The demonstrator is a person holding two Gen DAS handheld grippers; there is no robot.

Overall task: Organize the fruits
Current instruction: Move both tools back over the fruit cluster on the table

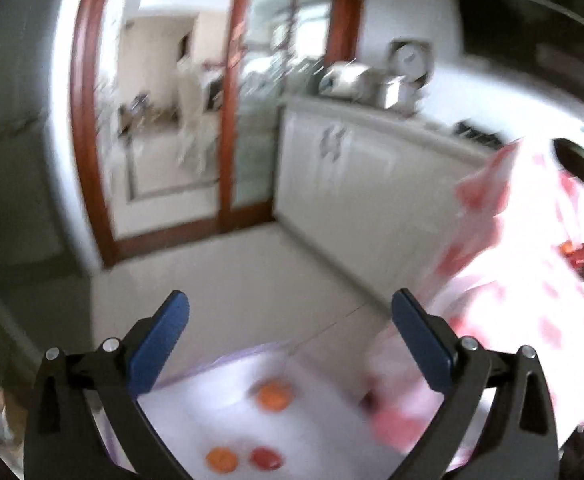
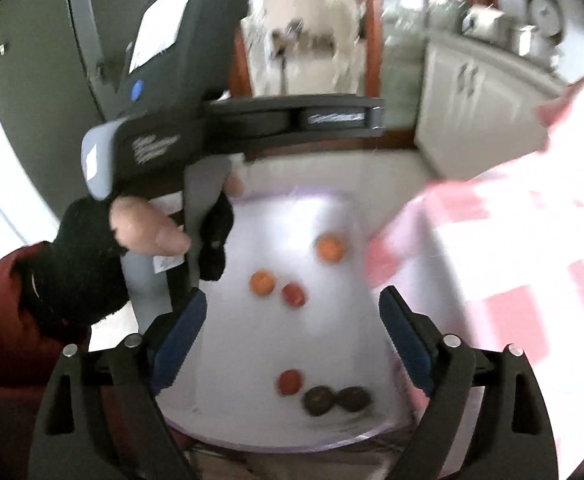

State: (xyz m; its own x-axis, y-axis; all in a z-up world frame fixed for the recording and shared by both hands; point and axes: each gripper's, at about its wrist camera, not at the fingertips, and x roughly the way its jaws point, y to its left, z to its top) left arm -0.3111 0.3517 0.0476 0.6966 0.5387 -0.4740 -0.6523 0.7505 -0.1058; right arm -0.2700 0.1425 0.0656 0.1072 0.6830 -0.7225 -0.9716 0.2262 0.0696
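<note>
Six fruits lie on the white tray (image 2: 292, 216): an orange (image 2: 329, 249) toward its far edge, another orange (image 2: 261, 282) and a red fruit (image 2: 294, 295) touching near its middle, and a second red fruit (image 2: 289, 382) beside two dark fruits (image 2: 317, 401) at its near edge. Both tongs are released, with nothing between their pads: the right tongs (image 2: 292, 344) hang above the tray, and the left tongs (image 1: 290, 340), held by a gloved hand (image 2: 132, 240), hang over its left side. A pink checked cloth (image 2: 532, 240) lies right of the tray.

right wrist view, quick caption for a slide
Open right claw above a white tray of scattered small fruits, left claw alongside.
</note>
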